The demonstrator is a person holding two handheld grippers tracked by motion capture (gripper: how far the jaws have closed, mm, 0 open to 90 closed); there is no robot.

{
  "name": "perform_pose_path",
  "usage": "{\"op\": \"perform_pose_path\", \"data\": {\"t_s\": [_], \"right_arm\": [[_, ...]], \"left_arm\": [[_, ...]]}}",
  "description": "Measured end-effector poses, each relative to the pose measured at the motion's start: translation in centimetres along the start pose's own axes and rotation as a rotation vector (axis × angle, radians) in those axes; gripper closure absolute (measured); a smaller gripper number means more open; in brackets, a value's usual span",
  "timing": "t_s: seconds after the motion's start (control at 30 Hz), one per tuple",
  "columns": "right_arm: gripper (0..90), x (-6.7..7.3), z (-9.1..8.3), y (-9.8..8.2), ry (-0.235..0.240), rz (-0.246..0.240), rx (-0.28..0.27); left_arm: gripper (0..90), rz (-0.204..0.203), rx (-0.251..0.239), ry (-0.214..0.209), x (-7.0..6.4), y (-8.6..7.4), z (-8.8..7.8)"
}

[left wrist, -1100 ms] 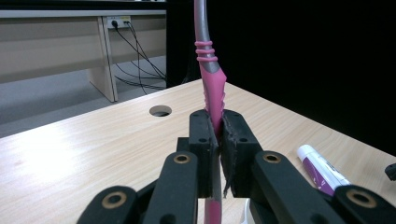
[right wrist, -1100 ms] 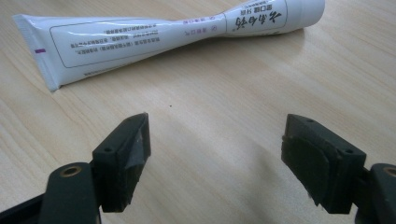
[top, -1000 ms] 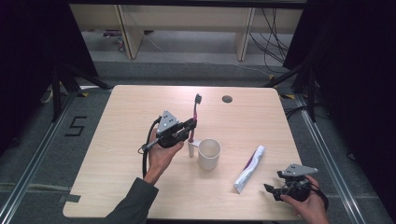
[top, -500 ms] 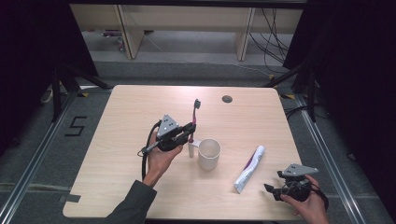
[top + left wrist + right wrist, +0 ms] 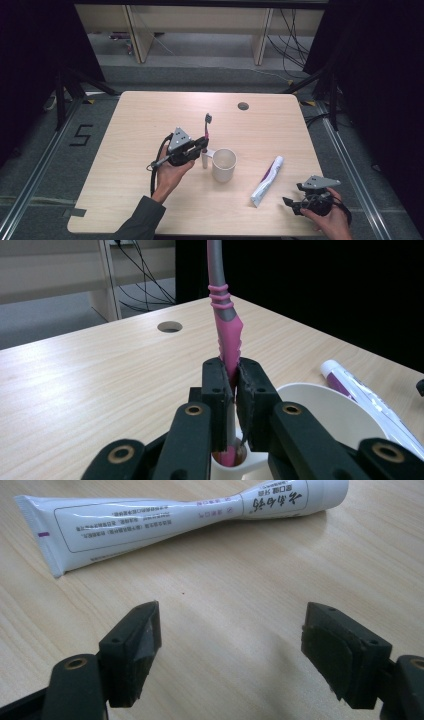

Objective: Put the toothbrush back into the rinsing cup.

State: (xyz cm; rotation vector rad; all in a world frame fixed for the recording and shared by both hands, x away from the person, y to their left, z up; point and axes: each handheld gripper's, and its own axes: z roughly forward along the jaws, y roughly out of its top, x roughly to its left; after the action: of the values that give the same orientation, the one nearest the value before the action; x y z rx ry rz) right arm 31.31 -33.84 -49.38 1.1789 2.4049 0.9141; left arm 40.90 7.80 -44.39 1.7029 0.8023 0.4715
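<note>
The pink toothbrush (image 5: 227, 335) stands upright in my left gripper (image 5: 200, 147), jaws clamped on its handle, just beside the white cup (image 5: 224, 164). I should keep it vertical and lower it slowly past the rim. My right gripper (image 5: 295, 201) rests wide open and empty near the toothpaste tube (image 5: 267, 180). One brush, one cup, one tube.

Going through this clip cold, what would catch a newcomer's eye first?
Most striking is the pink toothbrush standing upright near the table's middle, clamped by the left hand-held gripper right beside the white cup. Next, the toothpaste tube lies flat to the right of the cup. The right hand-held gripper waits at the near right corner, jaws wide open and pointed toward the tube without touching it.
</note>
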Motion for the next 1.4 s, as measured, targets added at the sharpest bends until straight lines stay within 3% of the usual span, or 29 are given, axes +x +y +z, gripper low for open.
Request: {"op": "perform_pose_path", "data": {"t_s": [0.7,0.87,1.13,1.4], "right_arm": [[24.5,0.0,0.1,0.0,0.003,-0.003,0.002],[24.5,0.1,0.0,0.0,0.005,0.003,0.005],[24.5,0.0,0.0,0.0,0.003,-0.001,-0.001],[24.6,0.0,0.0,0.0,0.004,0.001,-0.004]], "left_arm": [[78.8,0.022,0.063,-0.002,-0.5,-1.5,-0.1],[70.3,0.01,0.045,-0.007,-0.5,-1.5,-0.2],[50.8,-0.002,0.028,0.024,-0.6,-0.7,-1.2],[42.0,0.004,0.021,0.025,-0.8,-0.3,-2.7]]}}
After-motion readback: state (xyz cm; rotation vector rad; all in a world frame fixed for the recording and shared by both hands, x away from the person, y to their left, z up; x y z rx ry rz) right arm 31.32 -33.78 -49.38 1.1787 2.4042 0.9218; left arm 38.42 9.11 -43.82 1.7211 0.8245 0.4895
